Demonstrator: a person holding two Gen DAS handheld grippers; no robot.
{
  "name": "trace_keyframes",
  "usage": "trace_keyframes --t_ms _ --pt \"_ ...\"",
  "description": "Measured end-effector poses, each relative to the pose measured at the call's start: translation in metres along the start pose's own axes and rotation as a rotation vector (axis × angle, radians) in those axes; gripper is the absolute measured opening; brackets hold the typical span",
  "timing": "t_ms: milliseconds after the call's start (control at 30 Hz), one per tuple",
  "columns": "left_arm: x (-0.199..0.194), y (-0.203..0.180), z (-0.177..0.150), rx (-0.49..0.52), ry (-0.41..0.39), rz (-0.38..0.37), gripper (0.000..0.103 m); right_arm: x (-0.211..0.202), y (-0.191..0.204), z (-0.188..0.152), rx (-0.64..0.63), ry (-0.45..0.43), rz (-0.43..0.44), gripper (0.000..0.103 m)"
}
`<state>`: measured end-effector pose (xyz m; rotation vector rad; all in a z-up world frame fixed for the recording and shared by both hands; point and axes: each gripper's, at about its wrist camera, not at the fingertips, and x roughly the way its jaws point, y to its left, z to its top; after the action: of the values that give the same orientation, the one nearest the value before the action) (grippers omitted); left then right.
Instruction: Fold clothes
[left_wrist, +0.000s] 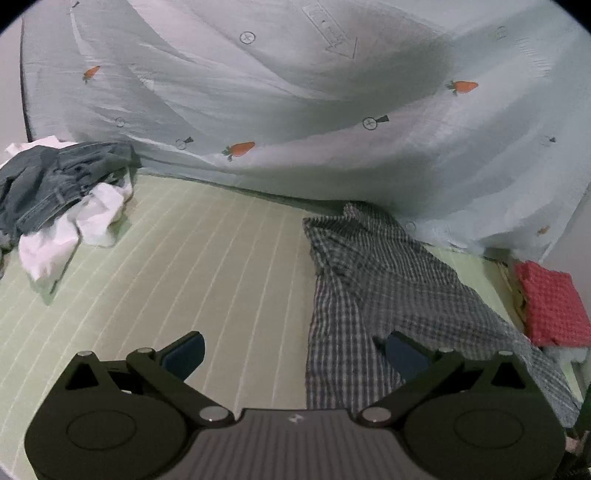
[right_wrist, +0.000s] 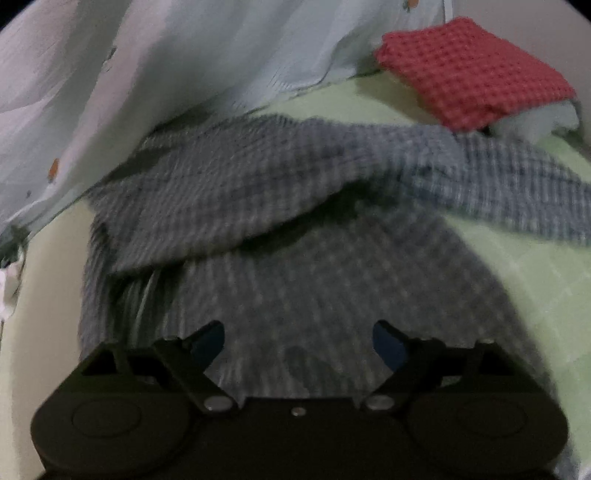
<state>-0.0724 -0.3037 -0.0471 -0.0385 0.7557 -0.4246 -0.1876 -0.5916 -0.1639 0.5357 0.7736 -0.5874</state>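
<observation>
A grey-and-white checked shirt (left_wrist: 376, 280) lies crumpled on the green striped mat (left_wrist: 192, 258), right of centre in the left wrist view. My left gripper (left_wrist: 295, 350) is open and empty, its right finger over the shirt's left edge. In the right wrist view the checked shirt (right_wrist: 280, 206) fills the middle, with a fold lying over its upper part and a sleeve running right. My right gripper (right_wrist: 298, 341) is open and empty, just above the shirt's lower part. This view is blurred.
A pile of blue jeans (left_wrist: 51, 181) and white cloth (left_wrist: 92, 218) lies at the mat's far left. A folded red waffle cloth (left_wrist: 554, 306) (right_wrist: 469, 70) sits at the right. A pale blue carrot-print sheet (left_wrist: 295, 92) (right_wrist: 147, 62) hangs behind.
</observation>
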Motion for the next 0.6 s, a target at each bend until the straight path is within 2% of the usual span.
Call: trace_keyframes --t_ms 167,267,433,533,600 --pt "0.05 -0.009 0.027 -0.025 0.026 0.019 0.103 0.022 -0.027 0.057 0.027 -0.098 -0.064 0.089" --pt "0.088 -0.01 0.046 -0.046 0.057 0.038 0.103 0.042 -0.051 0.091 0.052 -0.134 -0.135 0.091" --pt "0.148 -0.008 0.08 -0.037 0.089 0.086 0.103 0.083 -0.09 0.132 0.076 -0.108 -0.228 0.091" --pt "0.185 -0.006 0.101 -0.026 0.106 0.112 0.103 0.106 -0.097 0.141 0.044 -0.076 -0.262 0.091" --pt "0.21 -0.004 0.113 -0.039 0.124 0.115 0.103 0.116 -0.098 0.142 0.034 -0.048 -0.25 0.087"
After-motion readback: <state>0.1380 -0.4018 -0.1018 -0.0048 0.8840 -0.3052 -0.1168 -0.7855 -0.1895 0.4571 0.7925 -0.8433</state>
